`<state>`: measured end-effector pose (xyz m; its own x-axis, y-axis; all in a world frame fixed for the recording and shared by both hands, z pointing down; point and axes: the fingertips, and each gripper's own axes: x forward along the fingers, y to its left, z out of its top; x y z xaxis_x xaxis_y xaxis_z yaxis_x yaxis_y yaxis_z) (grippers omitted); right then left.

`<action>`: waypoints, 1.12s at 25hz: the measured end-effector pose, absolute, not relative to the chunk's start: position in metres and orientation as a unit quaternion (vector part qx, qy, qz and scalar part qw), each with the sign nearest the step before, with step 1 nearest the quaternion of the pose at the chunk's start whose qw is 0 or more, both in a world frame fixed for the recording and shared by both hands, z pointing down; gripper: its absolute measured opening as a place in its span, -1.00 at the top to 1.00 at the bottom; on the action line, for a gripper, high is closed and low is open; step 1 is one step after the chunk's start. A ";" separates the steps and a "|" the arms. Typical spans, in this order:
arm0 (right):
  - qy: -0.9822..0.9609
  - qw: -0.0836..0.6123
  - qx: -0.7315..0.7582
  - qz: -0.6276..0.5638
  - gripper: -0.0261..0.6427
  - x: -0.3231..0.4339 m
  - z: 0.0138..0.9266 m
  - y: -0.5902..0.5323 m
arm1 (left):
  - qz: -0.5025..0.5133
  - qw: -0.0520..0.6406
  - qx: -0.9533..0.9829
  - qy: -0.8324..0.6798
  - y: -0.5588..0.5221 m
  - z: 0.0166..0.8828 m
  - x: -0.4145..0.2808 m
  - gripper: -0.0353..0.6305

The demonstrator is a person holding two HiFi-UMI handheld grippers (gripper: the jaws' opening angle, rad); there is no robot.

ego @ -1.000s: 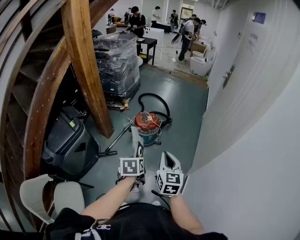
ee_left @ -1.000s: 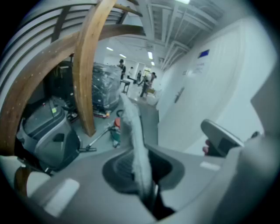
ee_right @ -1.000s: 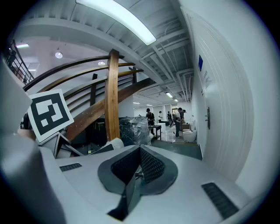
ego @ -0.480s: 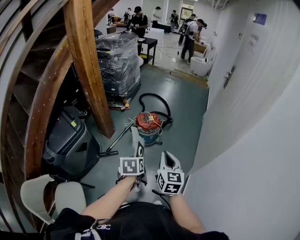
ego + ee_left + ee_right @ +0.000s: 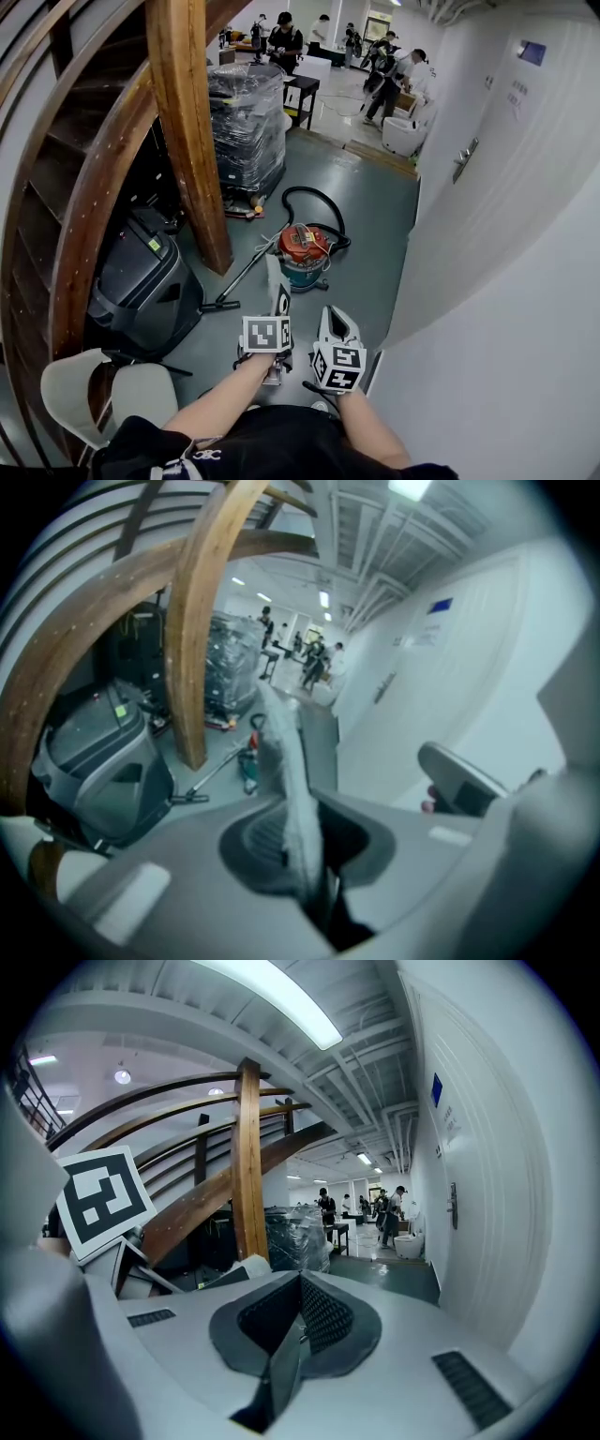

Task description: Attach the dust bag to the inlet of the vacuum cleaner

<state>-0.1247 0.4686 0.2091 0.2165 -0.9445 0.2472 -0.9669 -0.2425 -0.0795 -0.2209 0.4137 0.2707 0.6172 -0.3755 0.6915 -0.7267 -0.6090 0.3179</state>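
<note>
Head view: vacuum cleaner [image 5: 303, 251] at 12 o'clock, slightly nearer than second ago; you approach. Left gripper [image 5: 278, 300] pinches dust bag [image 5: 273, 273]; right gripper [image 5: 336, 317] pressed together, empty. Bag unattached.

Both forearms are reaching forward, close together. The left gripper [image 5: 278, 302] is tilting downward, its jaws pinching the dust bag [image 5: 273, 277]. The right gripper [image 5: 337, 320] is sitting just beside it, jaws pressed together on nothing.

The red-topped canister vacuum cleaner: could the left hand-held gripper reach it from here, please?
Probably not yet: the red-topped canister vacuum cleaner sits well ahead of the left hand-held gripper, which is shut on a flat white dust bag. Bare grey floor lies between, nothing blocking.
</note>
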 end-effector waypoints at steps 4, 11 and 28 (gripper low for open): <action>-0.610 0.041 0.780 0.130 0.93 -0.152 0.217 0.456 | 0.290 0.299 0.852 -0.317 0.401 0.274 -0.245 0.82; -0.600 0.046 0.786 0.143 0.93 -0.190 0.228 0.443 | 0.305 0.311 0.848 -0.304 0.386 0.293 -0.281 0.82; -0.611 0.036 0.778 0.141 0.93 -0.127 0.234 0.381 | 0.317 0.299 0.841 -0.320 0.326 0.299 -0.227 0.82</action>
